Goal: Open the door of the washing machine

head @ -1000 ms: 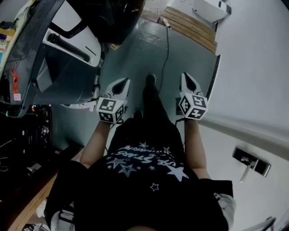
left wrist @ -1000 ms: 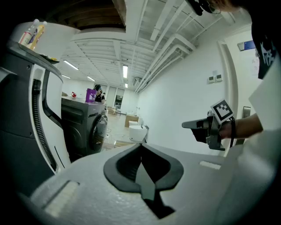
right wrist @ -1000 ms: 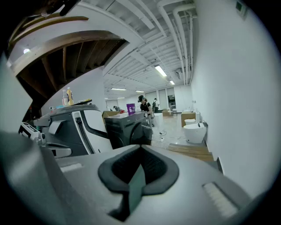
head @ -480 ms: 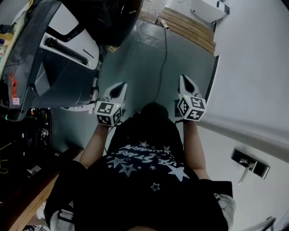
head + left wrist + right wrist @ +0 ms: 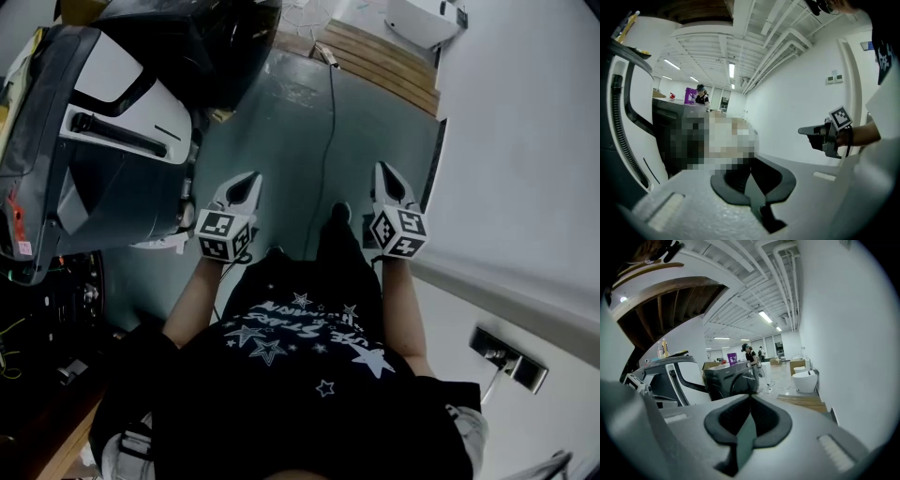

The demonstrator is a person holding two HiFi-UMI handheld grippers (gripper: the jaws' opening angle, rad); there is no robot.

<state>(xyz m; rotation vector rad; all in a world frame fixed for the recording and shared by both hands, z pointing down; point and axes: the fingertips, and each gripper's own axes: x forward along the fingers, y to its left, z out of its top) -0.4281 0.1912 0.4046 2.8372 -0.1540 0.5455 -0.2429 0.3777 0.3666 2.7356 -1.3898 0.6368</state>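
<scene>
Both grippers have travelled forward with the person since a second ago, and the grey-and-white appliance [image 5: 103, 141] has slid further toward the left edge of the head view.

In the head view, the left gripper [image 5: 246, 181] and right gripper [image 5: 385, 174] are level with each other and well apart, both empty over bare floor [image 5: 281, 122]. That floor forms an open lane between the appliance's edge on the left and the white wall [image 5: 525, 141] on the right, and a thin cable [image 5: 328, 112] runs along it. A wooden platform [image 5: 384, 54] lies against the wall at the lane's far end. The dark washing machine [image 5: 220, 42] stands at the top of the view, beyond the appliance and well apart from both grippers.

In the left gripper view, its jaws are pressed together with nothing between them. The right gripper hangs off to the side, close to the wall.

In the right gripper view, the jaws are likewise clenched on nothing. The washing machine stands ahead, left of centre, with its round door facing this way. A white toilet [image 5: 806, 379] sits further back beside the wall.
</scene>
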